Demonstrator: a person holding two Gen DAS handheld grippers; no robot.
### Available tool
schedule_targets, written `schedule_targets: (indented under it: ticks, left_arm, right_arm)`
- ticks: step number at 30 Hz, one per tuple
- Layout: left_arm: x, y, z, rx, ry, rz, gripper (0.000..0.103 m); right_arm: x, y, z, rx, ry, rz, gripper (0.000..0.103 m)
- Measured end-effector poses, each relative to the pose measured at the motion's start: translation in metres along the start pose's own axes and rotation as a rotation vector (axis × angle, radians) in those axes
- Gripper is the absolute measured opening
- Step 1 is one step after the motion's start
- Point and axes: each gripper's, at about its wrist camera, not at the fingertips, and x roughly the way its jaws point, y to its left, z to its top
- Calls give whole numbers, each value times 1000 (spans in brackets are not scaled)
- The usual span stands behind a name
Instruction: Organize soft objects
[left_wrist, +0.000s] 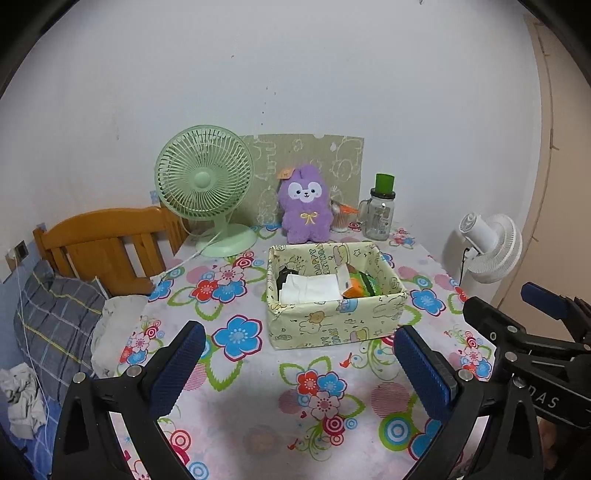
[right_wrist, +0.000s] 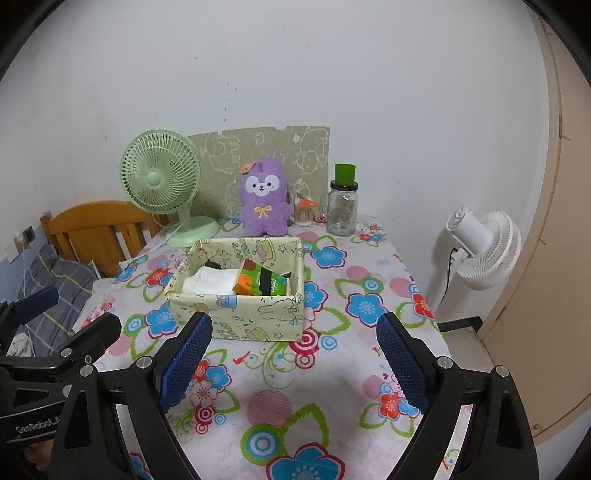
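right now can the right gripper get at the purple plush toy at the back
Probably yes, going over the top: the right gripper is open and empty, but the box sits directly between it and the plush toy.

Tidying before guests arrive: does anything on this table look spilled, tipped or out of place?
Nothing spilled or tipped. The purple plush sits upright behind the box, not in it; the box's contents lie loosely piled.

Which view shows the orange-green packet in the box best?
Right wrist: the orange-and-green packet lies mostly exposed in the patterned paper box. Left wrist shows only a sliver behind the white folded cloth.
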Motion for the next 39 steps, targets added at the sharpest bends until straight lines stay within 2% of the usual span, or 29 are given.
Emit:
schedule_targets:
  ticks: [9,20,39]
  left_arm:
    - [-11,-4,-3,-4,-5,-7,103]
    - [-24,-1,-5,-10,-37,2,103]
    - [-20,1,-5,-25,-39,16,103]
  right_arm:
    - [-19,1,-5,3,-30,-33,92]
    - [-32,4,-5,1,-50,-29,92]
    - [-27,3,-4,6,-38,-18,92]
